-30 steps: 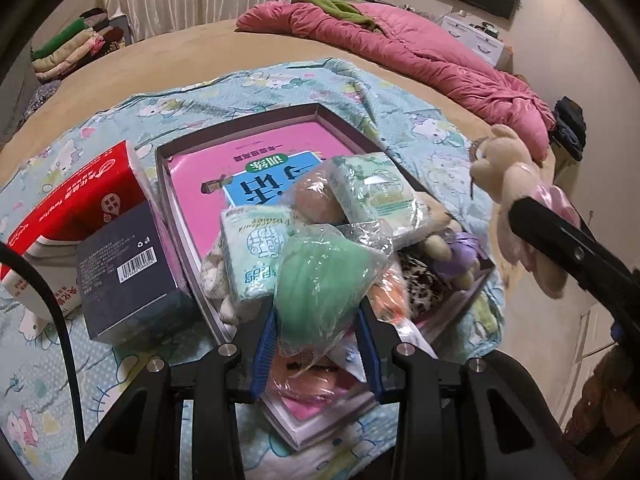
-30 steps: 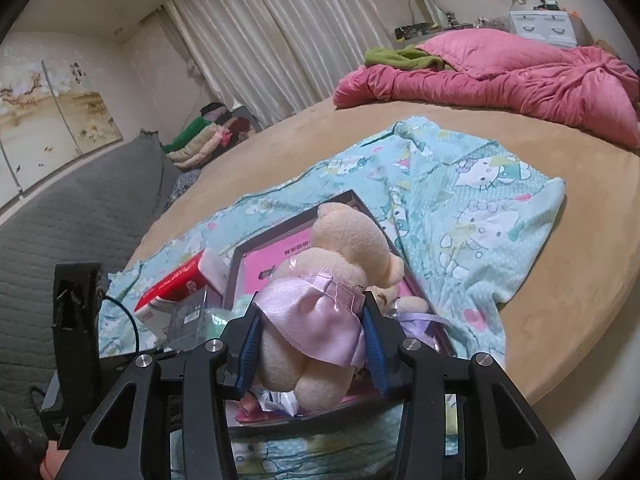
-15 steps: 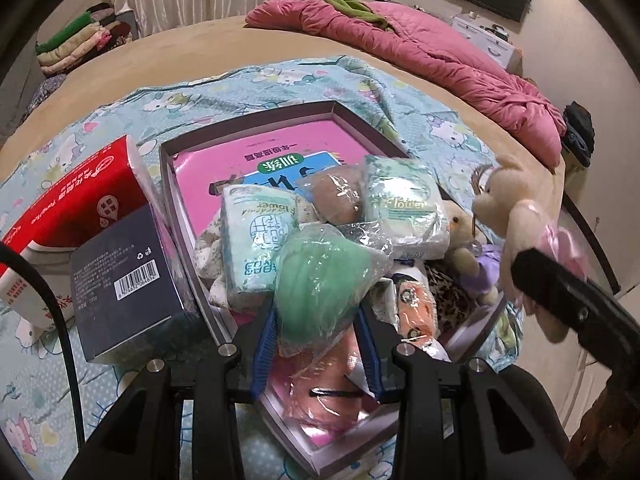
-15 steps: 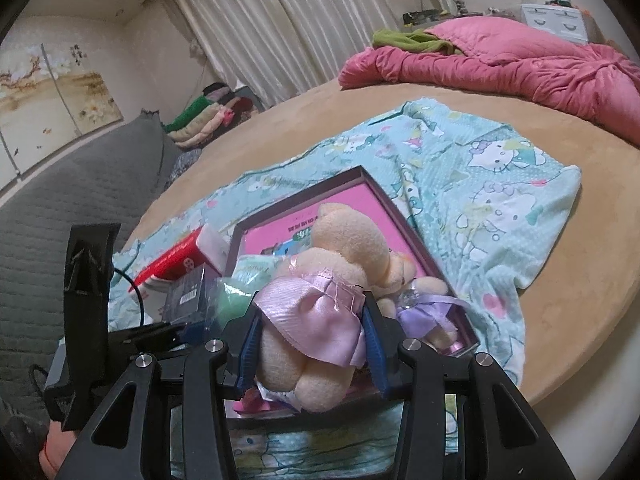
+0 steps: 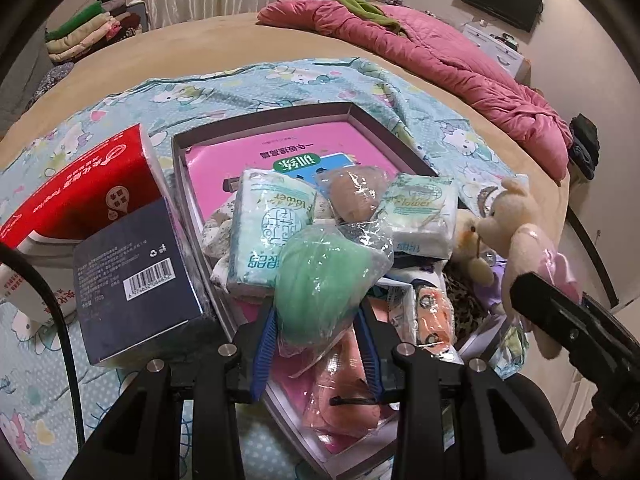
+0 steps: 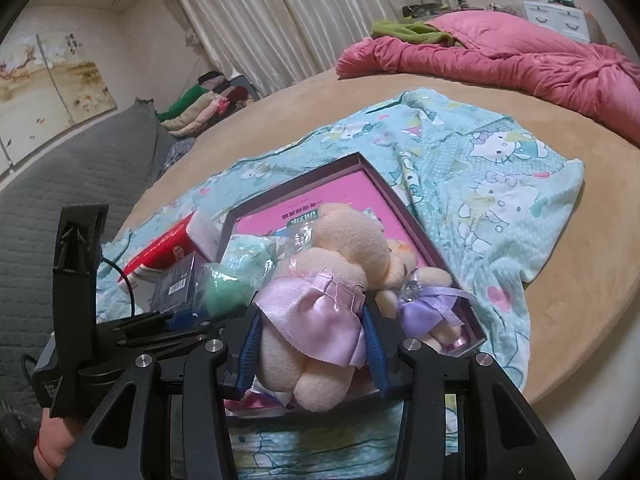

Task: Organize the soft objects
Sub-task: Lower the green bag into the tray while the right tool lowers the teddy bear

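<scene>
Closest in, the left gripper (image 5: 316, 334) is clamped on a green ball wrapped in a clear bag (image 5: 320, 280), blue pads pressing its lower sides, and it hangs just over the near end of the tray (image 5: 264, 114). Below it lies a pink bagged item (image 5: 344, 392), and that corner is already crowded. Set the ball there and I judge it could roll off the slick plastic and over the low rim onto the patterned sheet (image 5: 248, 80).

Beside it, the right gripper (image 6: 310, 346) squeezes a cream teddy bear in a pink skirt (image 6: 320, 292) around the waist, head pointing away toward the tray. It grips satin as much as stuffing, so the bear might slip or swing. A second small bear with a purple bow (image 6: 424, 304) sits right against the tray's near corner; a careless drop could nudge it over the edge.

The two grippers work close together, so a clash looks possible if both go down at once.

Further in, two tissue packs (image 5: 272, 228) and a brown bagged lump (image 5: 354, 194) are heaped loosely on a pink book (image 5: 248, 152) lining the tray. That pile could slide when anything lands on it. Left of the tray, a dark box (image 5: 132, 280) leans on a red tissue box (image 5: 80, 192), touching the tray wall. A bump there may shift the tray.

Far back, the pink quilt (image 5: 440, 64) stays out of the action.
</scene>
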A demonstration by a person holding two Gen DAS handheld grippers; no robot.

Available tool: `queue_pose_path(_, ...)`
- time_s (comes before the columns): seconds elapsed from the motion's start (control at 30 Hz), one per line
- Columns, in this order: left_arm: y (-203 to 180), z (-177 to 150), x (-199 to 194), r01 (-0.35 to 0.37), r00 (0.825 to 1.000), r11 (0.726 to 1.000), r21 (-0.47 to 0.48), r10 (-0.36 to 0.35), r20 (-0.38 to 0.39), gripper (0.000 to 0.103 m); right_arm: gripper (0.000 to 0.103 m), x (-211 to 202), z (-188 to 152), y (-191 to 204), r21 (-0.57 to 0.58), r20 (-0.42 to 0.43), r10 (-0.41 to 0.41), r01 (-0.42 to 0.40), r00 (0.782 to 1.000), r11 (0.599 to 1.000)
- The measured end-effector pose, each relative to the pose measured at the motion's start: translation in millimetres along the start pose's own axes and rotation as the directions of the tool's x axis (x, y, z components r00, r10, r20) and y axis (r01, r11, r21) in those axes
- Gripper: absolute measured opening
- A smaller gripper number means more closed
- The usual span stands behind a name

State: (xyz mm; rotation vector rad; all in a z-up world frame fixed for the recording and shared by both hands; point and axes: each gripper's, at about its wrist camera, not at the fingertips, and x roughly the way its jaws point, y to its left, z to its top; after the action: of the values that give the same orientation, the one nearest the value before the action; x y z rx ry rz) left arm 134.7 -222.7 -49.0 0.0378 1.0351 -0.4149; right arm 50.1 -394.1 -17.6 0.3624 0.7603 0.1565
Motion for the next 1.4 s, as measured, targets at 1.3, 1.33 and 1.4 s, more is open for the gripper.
queue_pose_path(1.3,2,-3,7,0.041,0.999,0.999,-0.004,-0.042,-0.023,0.038,0.055,46,5,8,-0.056,-0.044,-0.018,0.015,0.999,0.998)
queue_pose_path(1.33,1,-3,7,0.04,0.999,0.999,-0.001,-0.04,-0.024,0.038,0.056,45,5,8,-0.056,-0.04,-0.018,0.016,0.999,0.998)
queue_pose_path(1.4,0,-3,7,0.041,0.999,0.999,0.003,-0.041,-0.027,0.038,0.058,42,5,7,-0.053,-0.032,-0.013,0.011,0.999,0.999)
